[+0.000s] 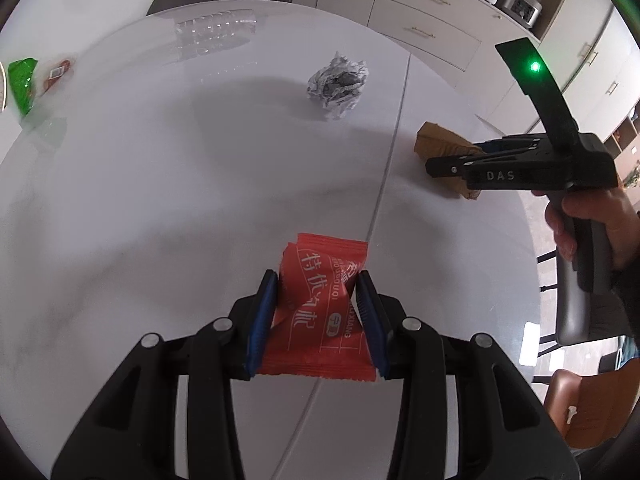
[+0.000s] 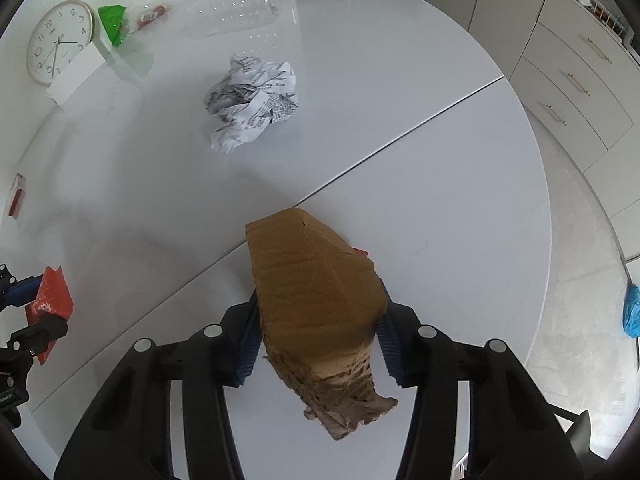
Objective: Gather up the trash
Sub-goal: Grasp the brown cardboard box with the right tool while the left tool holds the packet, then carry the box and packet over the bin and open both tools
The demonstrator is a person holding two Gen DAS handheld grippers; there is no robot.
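Note:
A red snack wrapper (image 1: 320,312) with white print is pinched between the blue pads of my left gripper (image 1: 316,276), which is shut on it just above the white round table (image 1: 160,180). In the right wrist view the same wrapper (image 2: 50,300) shows at the left edge. A torn piece of brown cardboard (image 2: 312,272) sits between the pads of my right gripper (image 2: 319,296), which press on its sides. From the left wrist view that gripper (image 1: 436,166) is over the cardboard (image 1: 434,140) at the table's right, held by a person's hand (image 1: 592,216).
A crumpled newspaper ball (image 2: 252,100) lies mid-table. Farther back are a clear plastic bottle (image 2: 236,12) on its side, a green wrapper (image 2: 114,24), a wall clock (image 2: 58,42) lying flat and a small red box (image 2: 18,194). Drawers (image 2: 576,80) stand beyond the table's right edge.

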